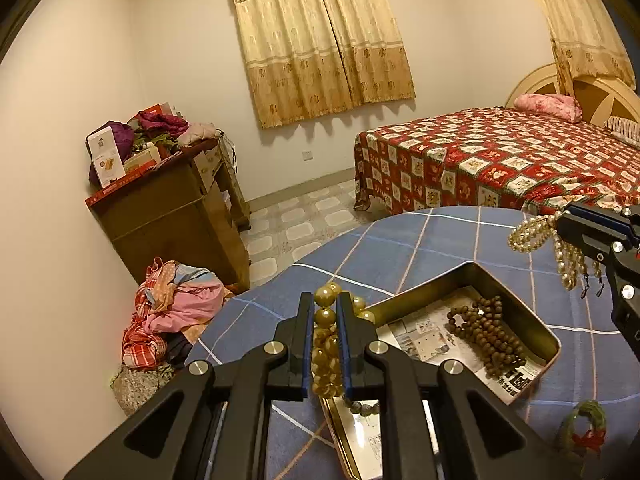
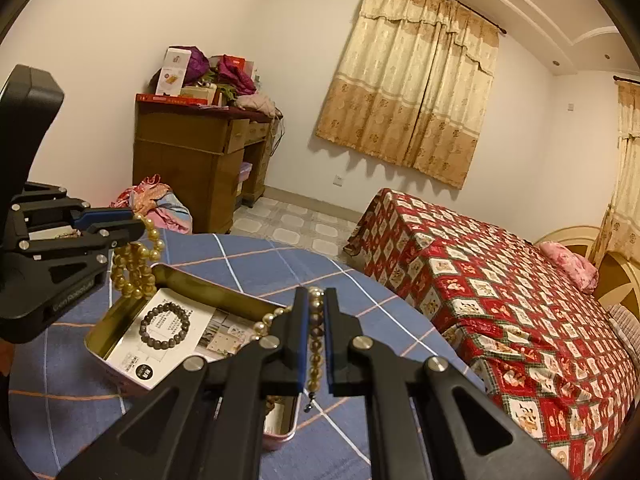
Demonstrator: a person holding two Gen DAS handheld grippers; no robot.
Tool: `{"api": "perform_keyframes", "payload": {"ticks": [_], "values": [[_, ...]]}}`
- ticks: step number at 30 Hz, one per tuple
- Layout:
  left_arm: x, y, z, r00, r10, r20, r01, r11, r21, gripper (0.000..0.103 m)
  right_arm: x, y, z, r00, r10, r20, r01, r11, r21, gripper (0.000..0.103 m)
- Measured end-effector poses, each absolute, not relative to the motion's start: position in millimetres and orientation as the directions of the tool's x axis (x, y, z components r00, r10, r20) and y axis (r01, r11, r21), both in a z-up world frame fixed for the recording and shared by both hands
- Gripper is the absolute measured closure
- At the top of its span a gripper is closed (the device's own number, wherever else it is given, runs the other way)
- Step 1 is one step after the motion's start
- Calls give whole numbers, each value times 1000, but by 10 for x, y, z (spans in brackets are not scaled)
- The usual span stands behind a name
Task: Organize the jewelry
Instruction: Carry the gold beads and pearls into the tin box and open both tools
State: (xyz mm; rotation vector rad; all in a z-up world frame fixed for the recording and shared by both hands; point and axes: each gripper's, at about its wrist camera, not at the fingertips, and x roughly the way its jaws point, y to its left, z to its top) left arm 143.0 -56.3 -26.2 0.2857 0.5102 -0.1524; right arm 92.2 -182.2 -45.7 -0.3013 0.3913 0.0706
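**Both Grippers Loaded Over the Jewelry Tin**

Setting: a bedroom with cream walls and patterned gold curtains (image 1: 320,40). A round table under a blue checked tablecloth (image 1: 400,240) is the work surface; beyond it are a cluttered wooden cabinet (image 1: 176,208), a heap of clothes on the floor (image 1: 176,312) and a bed with a red patterned cover (image 1: 500,160)

Left to right across the table:

1. The left gripper (image 1: 325,320) has its jaws pressed together on an amber bead bracelet (image 1: 325,316), whose loops hang down between and below the fingers, just above the near left end of the tin
2. The open metal tin (image 1: 464,270) is lined with printed paper. It already holds a dark wooden bead strand (image 1: 486,332) and, in the right wrist view, a grey bead bracelet (image 2: 164,324)
3. The right gripper (image 2: 317,320) is pinched shut on a pearl bead strand (image 1: 532,232), which dangles above the tablecloth at the tin's far right side
4. A small green wreath ornament (image 1: 582,424) lies on the cloth, outside the tin

Step in hand, as judged: carrying two pieces to the tin for storage. The next move calls for lowering each strand over a bare part of the paper lining, clear of the stored beads, so that trailing loops settle inside the rim before the jaws part
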Motion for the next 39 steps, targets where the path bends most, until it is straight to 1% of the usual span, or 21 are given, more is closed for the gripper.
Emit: {"api": "perform_keyframes", "payload": {"ticks": [9, 20, 39], "values": [[1549, -583, -372, 846, -64, -529, 210, 953, 220, 93, 1071, -1758, -586, 904, 38, -425, -167, 948, -272, 94], [1671, -634, -538, 830, -52, -555, 211, 951, 227, 93, 1184, -1684, -673, 897, 40, -441, -182, 942, -283, 94], [1719, -663, -724, 807, -56, -587, 225, 949, 219, 93, 1282, -1600, -863, 865, 39, -500, -210, 933, -291, 94]]}}
